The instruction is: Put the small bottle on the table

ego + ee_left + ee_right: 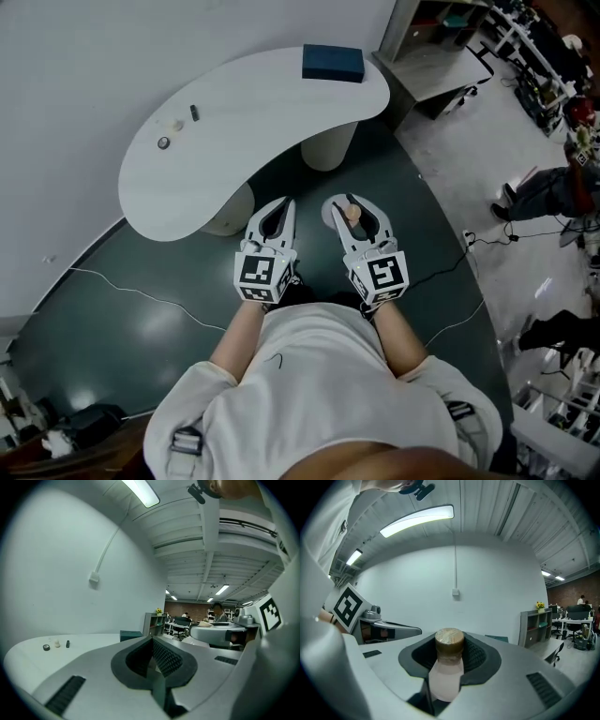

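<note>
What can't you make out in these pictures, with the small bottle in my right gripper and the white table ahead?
- small bottle: base hidden down between the right gripper jaws, right gripper view.
- three small items on the table: too small to identify, head and left gripper views.
- blue box: any print too small, head view.
- table legs: mostly hidden under the tabletop, head view.

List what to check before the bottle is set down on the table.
1. Small bottle clamped in the right gripper: ok.
2. Bottle upright, cap on top: ok.
3. Bare spot on the table, away from the small items and blue box: ok.
4. Bottle over the table: not ok, it is short of the edge, above the floor.
5. Left gripper shut and empty: ok.
</note>
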`<state>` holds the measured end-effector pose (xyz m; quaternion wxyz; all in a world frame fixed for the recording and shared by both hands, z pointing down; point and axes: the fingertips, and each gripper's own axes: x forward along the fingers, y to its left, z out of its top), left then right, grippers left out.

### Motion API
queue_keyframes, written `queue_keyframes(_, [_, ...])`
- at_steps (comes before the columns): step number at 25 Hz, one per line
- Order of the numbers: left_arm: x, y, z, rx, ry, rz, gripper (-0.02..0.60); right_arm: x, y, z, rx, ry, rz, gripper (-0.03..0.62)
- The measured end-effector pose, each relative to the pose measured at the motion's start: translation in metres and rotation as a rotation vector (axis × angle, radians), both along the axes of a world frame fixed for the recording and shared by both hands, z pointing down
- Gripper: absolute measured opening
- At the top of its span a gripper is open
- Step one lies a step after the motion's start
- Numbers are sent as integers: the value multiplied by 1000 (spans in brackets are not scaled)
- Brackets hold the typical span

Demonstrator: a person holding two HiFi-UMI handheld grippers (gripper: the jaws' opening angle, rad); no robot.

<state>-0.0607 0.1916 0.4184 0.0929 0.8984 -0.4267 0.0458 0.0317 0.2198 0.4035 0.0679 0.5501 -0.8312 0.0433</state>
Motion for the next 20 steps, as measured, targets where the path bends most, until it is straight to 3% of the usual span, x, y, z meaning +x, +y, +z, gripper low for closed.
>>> queue_keyframes(11, [-27, -77, 23, -64, -5, -61, 12, -12, -84, 14, -51, -16, -16, 117])
queue_keyframes(20, [12, -182, 35, -80, -36, -84, 12, 21, -186, 25, -61, -7, -83, 117])
